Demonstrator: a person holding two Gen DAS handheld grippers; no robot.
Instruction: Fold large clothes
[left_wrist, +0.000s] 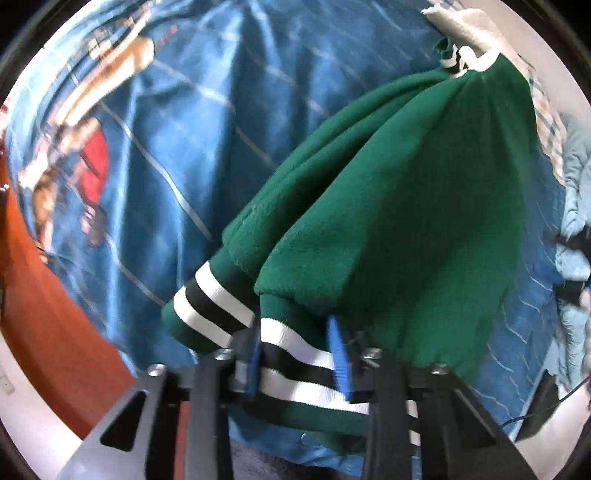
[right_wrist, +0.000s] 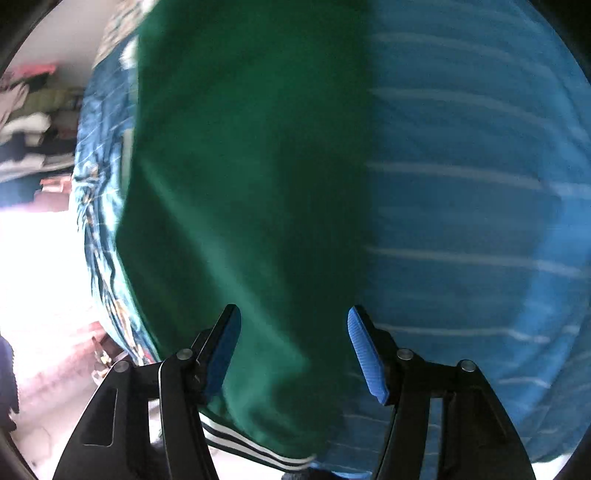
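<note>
One green sweater (left_wrist: 388, 206) lies bunched on the blue bedspread (left_wrist: 192, 122), stretching away ahead of both my grippers. My left gripper (left_wrist: 299, 354) is clamped on its striped hem (left_wrist: 291, 343). My right gripper (right_wrist: 295, 350) hangs parted above the green cloth, gripping nothing.

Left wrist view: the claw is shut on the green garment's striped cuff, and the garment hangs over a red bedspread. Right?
Not quite. The bedspread is blue with pale lines, not red, as the left wrist view shows. The rest holds: the left claw is shut on the striped cuff of the green garment.
</note>
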